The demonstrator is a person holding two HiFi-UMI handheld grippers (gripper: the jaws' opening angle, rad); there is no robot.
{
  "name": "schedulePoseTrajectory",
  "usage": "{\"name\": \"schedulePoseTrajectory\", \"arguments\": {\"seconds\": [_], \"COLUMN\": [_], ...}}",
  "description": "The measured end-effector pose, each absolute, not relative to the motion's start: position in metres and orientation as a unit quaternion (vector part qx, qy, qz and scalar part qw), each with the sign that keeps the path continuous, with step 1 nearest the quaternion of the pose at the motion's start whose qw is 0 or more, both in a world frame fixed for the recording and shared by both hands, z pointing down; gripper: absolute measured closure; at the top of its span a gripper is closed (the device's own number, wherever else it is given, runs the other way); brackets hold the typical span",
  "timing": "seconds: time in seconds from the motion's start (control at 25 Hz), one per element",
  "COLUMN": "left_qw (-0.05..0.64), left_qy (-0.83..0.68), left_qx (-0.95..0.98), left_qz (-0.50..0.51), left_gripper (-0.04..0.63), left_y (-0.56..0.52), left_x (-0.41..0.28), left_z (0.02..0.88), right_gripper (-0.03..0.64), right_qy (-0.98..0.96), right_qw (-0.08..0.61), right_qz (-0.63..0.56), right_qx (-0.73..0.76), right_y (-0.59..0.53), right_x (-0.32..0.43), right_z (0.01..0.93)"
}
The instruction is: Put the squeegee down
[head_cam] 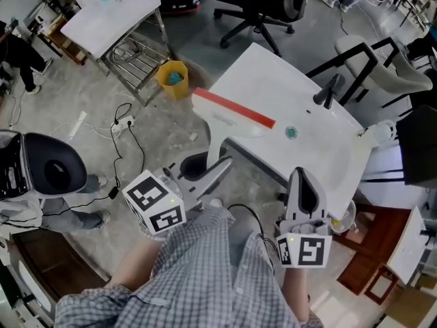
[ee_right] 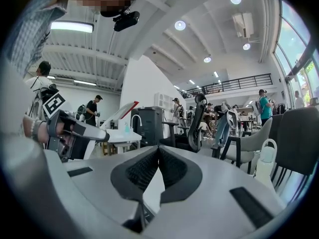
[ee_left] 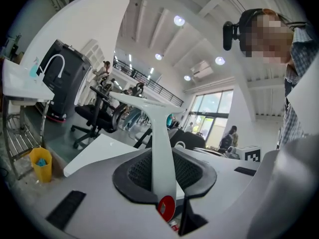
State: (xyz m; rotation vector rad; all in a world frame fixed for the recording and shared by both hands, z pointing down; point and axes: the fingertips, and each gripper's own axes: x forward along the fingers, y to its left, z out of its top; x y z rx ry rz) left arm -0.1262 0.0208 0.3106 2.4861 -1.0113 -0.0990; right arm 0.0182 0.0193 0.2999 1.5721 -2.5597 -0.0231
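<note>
Holding the squeegee by its white handle, my left gripper has its jaws clamped on it, red blade at frame centre by the white sink top's left edge; my right gripper is closed, empty

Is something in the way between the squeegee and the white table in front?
Nothing visible. The squeegee, in the left hand-held gripper, hangs at the near edge of the table; the faucet stands at its far side.
</note>
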Motion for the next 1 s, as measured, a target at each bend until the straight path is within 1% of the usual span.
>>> {"name": "schedulePoseTrajectory", "arguments": {"seconds": [0.48,0.76,1.0], "left_qw": [0.233,0.244,0.241], "left_qy": [-0.361,-0.353,-0.348], "left_qx": [0.902,0.903,0.906], "left_qz": [-0.036,-0.025,-0.012], "left_gripper": [0.507,0.506,0.506], "left_y": [-0.006,-0.067,-0.106], "left_x": [-0.120,-0.093,-0.063], "left_z": [0.332,0.333,0.339], "right_gripper": [0.609,0.609,0.609], "right_qy": [-0.846,-0.849,-0.851], "right_qw": [0.089,0.116,0.097], "right_qz": [-0.019,-0.031,-0.003], "right_qx": [0.526,0.514,0.516], "right_y": [-0.002,-0.055,-0.099], "right_x": [0.020,0.038,0.060], "right_z": [0.321,0.318,0.323]}}
